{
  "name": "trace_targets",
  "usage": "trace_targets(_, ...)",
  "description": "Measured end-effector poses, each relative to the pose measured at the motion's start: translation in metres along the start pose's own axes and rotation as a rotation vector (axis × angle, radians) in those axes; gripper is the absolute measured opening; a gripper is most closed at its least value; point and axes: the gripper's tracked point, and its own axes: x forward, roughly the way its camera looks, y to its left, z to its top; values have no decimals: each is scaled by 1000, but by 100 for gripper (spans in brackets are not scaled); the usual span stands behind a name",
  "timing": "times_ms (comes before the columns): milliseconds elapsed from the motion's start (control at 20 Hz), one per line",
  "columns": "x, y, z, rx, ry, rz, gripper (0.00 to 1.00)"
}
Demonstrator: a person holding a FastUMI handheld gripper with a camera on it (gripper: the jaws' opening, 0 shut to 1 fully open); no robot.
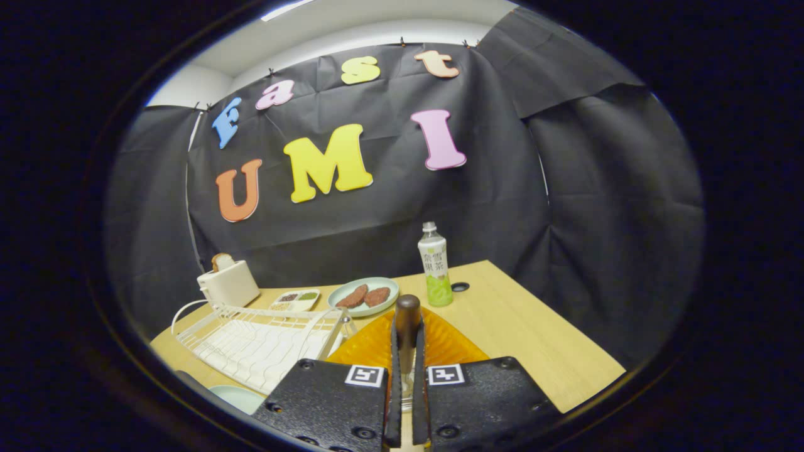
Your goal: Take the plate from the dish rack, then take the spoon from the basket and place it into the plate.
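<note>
Gripper around wooden-handled spoon

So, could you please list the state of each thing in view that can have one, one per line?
gripper: shut on the spoon
spoon: held upright between the fingers, handle end up, over the orange plate
orange plate: flat on the table, beside the rack
dish rack: no plate in it
bottle: upright, capped
toaster: bread in the slot
green plate: holds two brown patties

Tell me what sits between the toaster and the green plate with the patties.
In the gripper view, a small white dish of seasonings sits between the toaster and the green plate, behind the dish rack.
</note>
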Motion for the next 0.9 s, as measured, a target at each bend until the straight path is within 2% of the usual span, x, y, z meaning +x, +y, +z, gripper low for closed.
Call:
trace_targets(150,-16,4,27,-61,-74,-28,12)
trace_targets(300,-38,21,48,-95,-125,-21,12)
trace_targets(550,-79,64,63,-93,-170,48,12)
trace_targets(900,-117,124,47,-96,-139,150,11)
